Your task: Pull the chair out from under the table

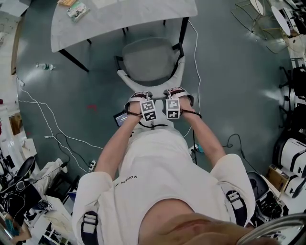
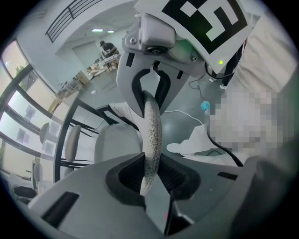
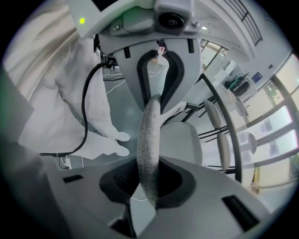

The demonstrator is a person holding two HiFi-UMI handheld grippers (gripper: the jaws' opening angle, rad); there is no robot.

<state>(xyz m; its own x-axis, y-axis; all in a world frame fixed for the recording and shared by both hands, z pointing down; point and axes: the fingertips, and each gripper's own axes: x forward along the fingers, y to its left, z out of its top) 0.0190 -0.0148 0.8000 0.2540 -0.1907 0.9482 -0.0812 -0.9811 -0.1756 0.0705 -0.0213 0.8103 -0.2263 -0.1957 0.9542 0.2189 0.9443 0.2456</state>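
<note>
Left claw (image 2: 150, 172) and right claw (image 3: 147, 182) clamp the back of the chair (image 1: 146, 62) side by side, so I pull straight from the bench (image 1: 134, 14).

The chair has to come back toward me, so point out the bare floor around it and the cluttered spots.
Bare floor lies right of the chair, out to the dark gear at the edge, and left of it, between the table leg and the white cables. Crowded: the lower-left clutter and the lower-right boxes.
</note>
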